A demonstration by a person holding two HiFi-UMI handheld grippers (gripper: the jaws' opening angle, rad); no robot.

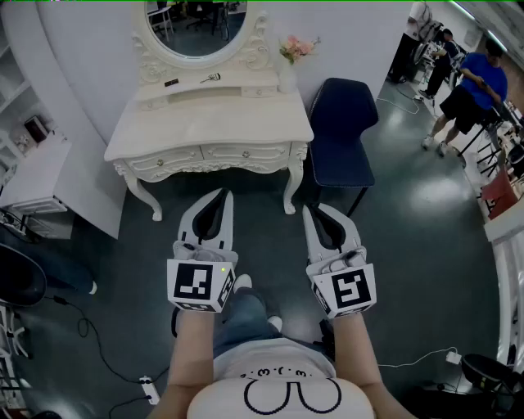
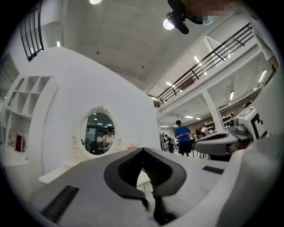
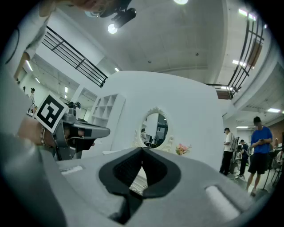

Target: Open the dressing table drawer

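The white dressing table (image 1: 209,123) stands against the wall ahead, with an oval mirror (image 1: 196,24) on top. Its two front drawers (image 1: 205,157) are both closed. My left gripper (image 1: 223,195) is held short of the table's front, shut with nothing in it. My right gripper (image 1: 309,210) hangs beside it near the table's right leg, also shut and empty. In the left gripper view the jaws (image 2: 143,150) meet at the tip, and the mirror (image 2: 98,133) is far beyond them. The right gripper view has its jaws (image 3: 143,150) closed, with the mirror (image 3: 155,128) well ahead.
A dark blue chair (image 1: 340,131) stands right of the table. Pink flowers (image 1: 296,49) sit on the table's back right corner. White shelving (image 1: 33,164) is at the left. Cables and a power strip (image 1: 150,389) lie on the floor. People (image 1: 471,90) stand at the far right.
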